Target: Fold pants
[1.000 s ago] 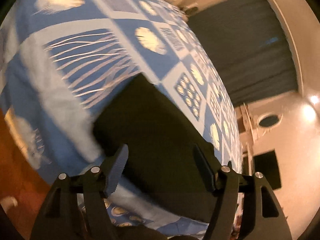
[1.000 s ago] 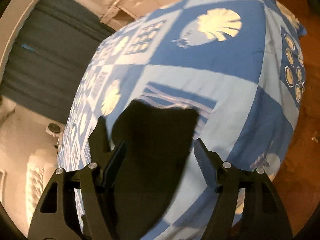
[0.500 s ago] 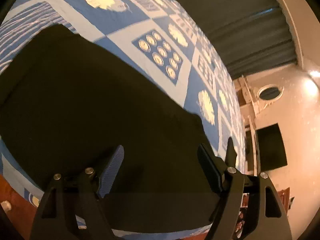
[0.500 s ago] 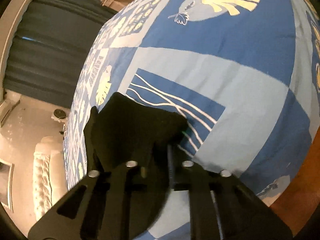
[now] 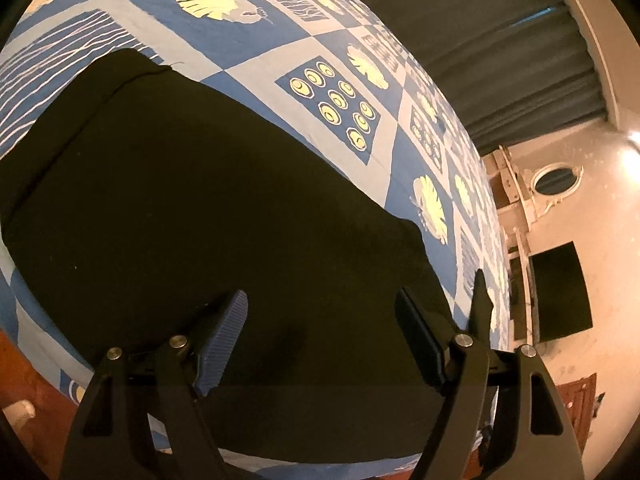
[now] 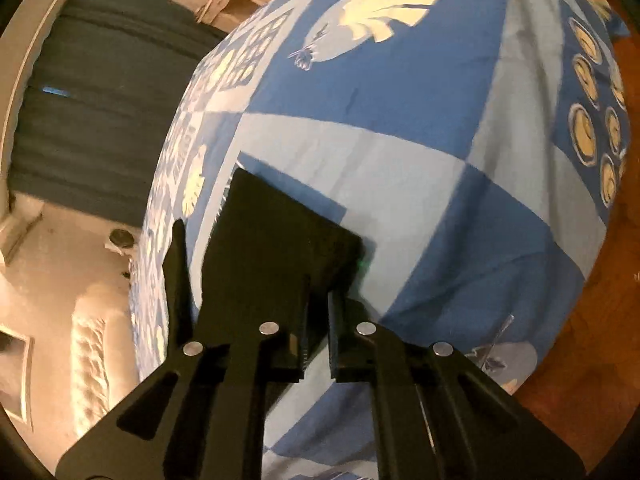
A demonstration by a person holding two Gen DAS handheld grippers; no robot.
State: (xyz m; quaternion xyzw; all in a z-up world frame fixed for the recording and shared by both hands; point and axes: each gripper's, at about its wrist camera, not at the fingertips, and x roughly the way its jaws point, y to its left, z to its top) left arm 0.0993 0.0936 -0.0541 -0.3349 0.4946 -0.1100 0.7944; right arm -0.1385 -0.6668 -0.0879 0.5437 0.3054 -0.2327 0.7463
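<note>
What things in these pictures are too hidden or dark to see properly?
- Pants, left wrist view: so dark that legs, waist and folds cannot be told apart; the near edge is hidden behind the left hand-held gripper.
- Right hand-held gripper, right wrist view: black fingers against black cloth, so where it pinches the pants is unclear.
- Bedspread, right wrist view: blurred.
- The person holding the grippers: outside both views.

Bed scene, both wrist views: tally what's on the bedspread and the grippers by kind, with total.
Black pants: 1
Blue patterned bedspread: 1
Grippers: 2, left gripper open over the pants, right gripper shut on the pants' edge
Total: 4
</note>
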